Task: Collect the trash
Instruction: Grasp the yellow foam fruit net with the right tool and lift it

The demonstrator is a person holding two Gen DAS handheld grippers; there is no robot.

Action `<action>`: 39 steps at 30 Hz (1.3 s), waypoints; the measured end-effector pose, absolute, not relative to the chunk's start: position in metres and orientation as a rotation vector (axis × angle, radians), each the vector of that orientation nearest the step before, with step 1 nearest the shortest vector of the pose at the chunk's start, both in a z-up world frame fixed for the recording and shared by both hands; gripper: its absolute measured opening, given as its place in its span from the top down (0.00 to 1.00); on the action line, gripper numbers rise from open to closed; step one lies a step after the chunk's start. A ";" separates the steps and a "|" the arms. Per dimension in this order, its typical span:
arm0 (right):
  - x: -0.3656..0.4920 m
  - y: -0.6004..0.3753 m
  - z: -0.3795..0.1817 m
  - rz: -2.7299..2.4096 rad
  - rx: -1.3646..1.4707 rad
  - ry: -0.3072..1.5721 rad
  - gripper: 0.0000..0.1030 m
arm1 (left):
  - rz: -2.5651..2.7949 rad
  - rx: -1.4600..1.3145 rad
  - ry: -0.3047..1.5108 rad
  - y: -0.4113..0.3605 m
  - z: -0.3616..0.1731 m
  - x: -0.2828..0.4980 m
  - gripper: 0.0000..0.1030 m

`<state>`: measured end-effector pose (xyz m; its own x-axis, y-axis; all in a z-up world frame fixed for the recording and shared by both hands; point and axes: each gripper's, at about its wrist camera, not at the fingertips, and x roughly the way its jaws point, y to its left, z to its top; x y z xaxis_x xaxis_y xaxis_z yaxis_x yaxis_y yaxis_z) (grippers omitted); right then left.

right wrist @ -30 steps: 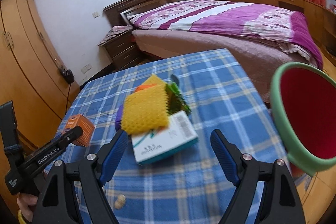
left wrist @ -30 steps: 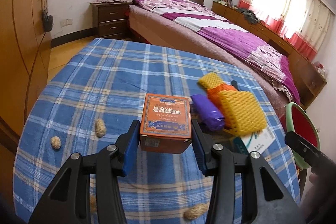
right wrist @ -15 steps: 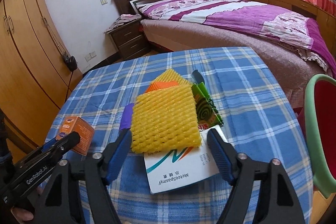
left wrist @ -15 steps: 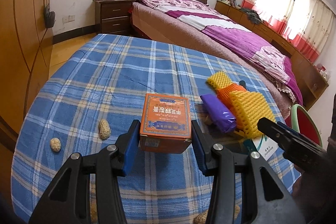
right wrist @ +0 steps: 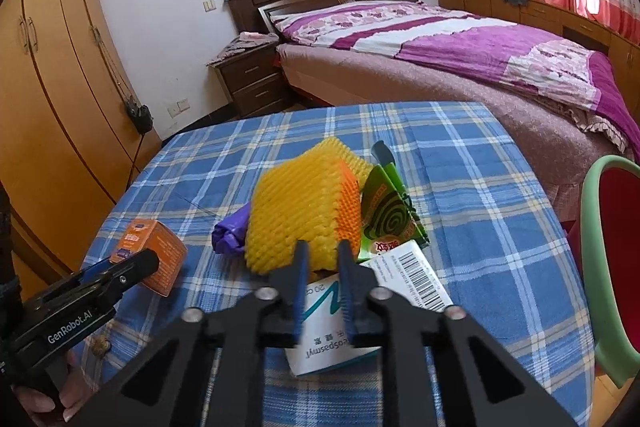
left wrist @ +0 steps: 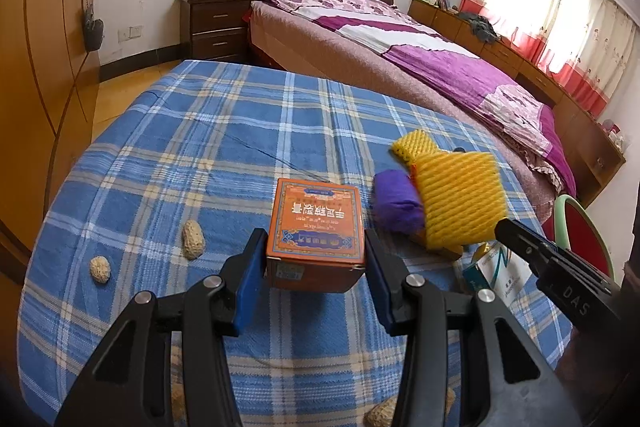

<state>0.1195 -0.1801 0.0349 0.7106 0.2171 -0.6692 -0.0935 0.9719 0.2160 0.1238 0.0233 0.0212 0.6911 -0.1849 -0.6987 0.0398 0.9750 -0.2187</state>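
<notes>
Looks like mid-pickup on both sides: the left gripper (left wrist: pixel 315 267) has its fingers pinching the orange cardboard box (left wrist: pixel 316 227) just above the plaid-cloth bench (left wrist: pixel 224 131), while the right gripper (right wrist: pixel 323 259) fingers sit nearly together, nipping the squishy yellow foam net (right wrist: pixel 292 223) edge. Next up, I'd guess: carry both to the red bin (right wrist: pixel 616 267), gently, since that mesh is floppy.

Free room — checked surface (left wrist: pixel 192 147), upper left and centre of the left wrist frame: bare cloth up to the far edge. Obstacles — two peanuts (left wrist: pixel 193 233) at lower left; orange box (left wrist: pixel 316 227) at centre; heap of yellow foam netting (right wrist: pixel 294 215), purple wrapper (left wrist: pixel 396 205) and white carton (right wrist: pixel 372 307) crowding the right; red basin (right wrist: pixel 612 259) beyond the right edge.
</notes>
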 end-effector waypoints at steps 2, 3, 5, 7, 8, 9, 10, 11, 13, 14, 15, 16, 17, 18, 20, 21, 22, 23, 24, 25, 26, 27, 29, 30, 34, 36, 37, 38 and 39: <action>0.117 -0.179 0.038 0.182 0.167 0.749 0.91 | -0.126 -0.194 0.795 0.023 0.023 0.122 0.54; 0.116 -0.179 0.040 0.183 0.164 0.743 0.92 | -0.126 -0.194 0.793 0.023 0.023 0.120 0.54; 0.112 -0.180 0.043 0.193 0.168 0.730 0.94 | -0.126 -0.194 0.789 0.023 0.025 0.118 0.54; 0.108 -0.180 0.046 0.205 0.176 0.719 0.95 | -0.127 -0.194 0.785 0.023 0.027 0.116 0.54; 0.107 -0.180 0.048 0.210 0.178 0.716 0.95 | -0.128 -0.194 0.784 0.023 0.027 0.117 0.54; 0.107 -0.180 0.049 0.217 0.180 0.717 0.95 | -0.128 -0.195 0.783 0.024 0.028 0.116 0.54; 0.107 -0.180 0.049 0.224 0.184 0.723 0.94 | -0.129 -0.195 0.782 0.024 0.028 0.115 0.54; 0.108 -0.181 0.050 0.224 0.193 0.727 0.94 | -0.130 -0.195 0.782 0.024 0.028 0.115 0.54; 0.110 -0.181 0.050 0.237 0.208 0.739 0.80 | -0.129 -0.198 0.779 0.024 0.029 0.114 0.54; 0.112 -0.181 0.050 0.229 0.209 0.743 0.71 | -0.129 -0.199 0.778 0.025 0.029 0.114 0.54; 0.113 -0.180 0.050 0.220 0.205 0.745 0.51 | -0.128 -0.200 0.778 0.025 0.029 0.114 0.54; 0.114 -0.179 0.050 0.216 0.200 0.744 0.46 | -0.129 -0.202 0.779 0.025 0.029 0.115 0.54; 0.116 -0.177 0.049 0.216 0.191 0.741 0.43 | -0.129 -0.201 0.779 0.025 0.029 0.114 0.54; 0.118 -0.175 0.049 0.217 0.181 0.744 0.40 | -0.128 -0.203 0.779 0.026 0.028 0.115 0.54; 0.126 -0.168 0.046 0.213 0.141 0.766 0.36 | -0.126 -0.207 0.783 0.028 0.027 0.116 0.54; 0.129 -0.165 0.045 0.213 0.129 0.772 0.35 | -0.126 -0.212 0.786 0.029 0.026 0.117 0.54; 0.132 -0.161 0.043 0.214 0.113 0.780 0.31 | -0.125 -0.215 0.788 0.029 0.025 0.117 0.54; 0.137 -0.157 0.041 0.211 0.089 0.792 0.30 | -0.125 -0.217 0.790 0.030 0.024 0.118 0.54; 0.140 -0.153 0.038 0.206 0.069 0.797 0.29 | -0.124 -0.218 0.792 0.031 0.023 0.119 0.54; 0.144 -0.148 0.036 0.206 0.047 0.803 0.29 | -0.124 -0.221 0.794 0.031 0.022 0.119 0.54; 0.147 -0.144 0.035 0.205 0.030 0.807 0.29 | -0.124 -0.223 0.796 0.032 0.021 0.120 0.54; 0.150 -0.140 0.033 0.199 0.007 0.811 0.29 | -0.124 -0.224 0.798 0.032 0.021 0.120 0.54; 0.155 -0.131 0.027 0.168 -0.054 0.817 0.29 | -0.124 -0.226 0.801 0.033 0.019 0.121 0.54; 0.157 -0.128 0.024 0.158 -0.076 0.821 0.30 | -0.124 -0.227 0.803 0.034 0.018 0.121 0.54; 0.160 -0.129 0.016 0.161 -0.050 0.857 0.56 | -0.127 -0.231 0.805 0.035 0.017 0.121 0.54; 0.157 -0.133 0.016 0.171 -0.022 0.856 0.68 | -0.129 -0.232 0.804 0.035 0.017 0.121 0.54; 0.155 -0.136 0.017 0.177 -0.010 0.851 0.73 | -0.130 -0.232 0.803 0.034 0.017 0.120 0.54; 0.153 -0.137 0.019 0.185 0.001 0.841 0.76 | -0.131 -0.232 0.803 0.034 0.017 0.120 0.54; 0.150 -0.139 0.021 0.195 0.011 0.833 0.79 | -0.132 -0.232 0.802 0.034 0.017 0.120 0.54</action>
<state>0.1502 -0.1386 0.0211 0.6556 0.1767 -0.7341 -0.1682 0.9820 0.0862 0.1196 0.0339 0.0166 0.6887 -0.2042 -0.6957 0.0288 0.9665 -0.2551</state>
